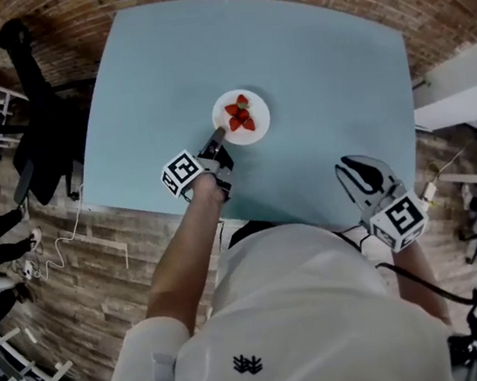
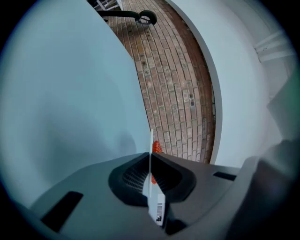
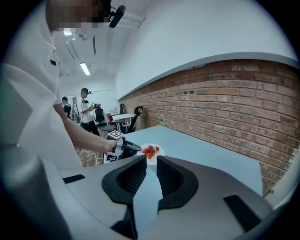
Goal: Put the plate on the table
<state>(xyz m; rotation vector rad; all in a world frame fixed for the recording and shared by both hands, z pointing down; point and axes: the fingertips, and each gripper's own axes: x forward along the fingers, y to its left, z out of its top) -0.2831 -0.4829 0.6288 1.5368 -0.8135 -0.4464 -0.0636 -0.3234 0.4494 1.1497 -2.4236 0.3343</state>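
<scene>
Your left hand-held gripper clamped rim of white plate, mid-frame over bench. Plate held strawberries. Barcode sticker under plate was unreadable. Your right hand-held gripper, lower right, had jaws apart, empty.

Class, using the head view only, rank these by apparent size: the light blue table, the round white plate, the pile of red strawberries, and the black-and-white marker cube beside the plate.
Largest to smallest:
1. light blue table
2. round white plate
3. black-and-white marker cube, though it sits nearer the camera, so this place is unsure
4. pile of red strawberries
</scene>
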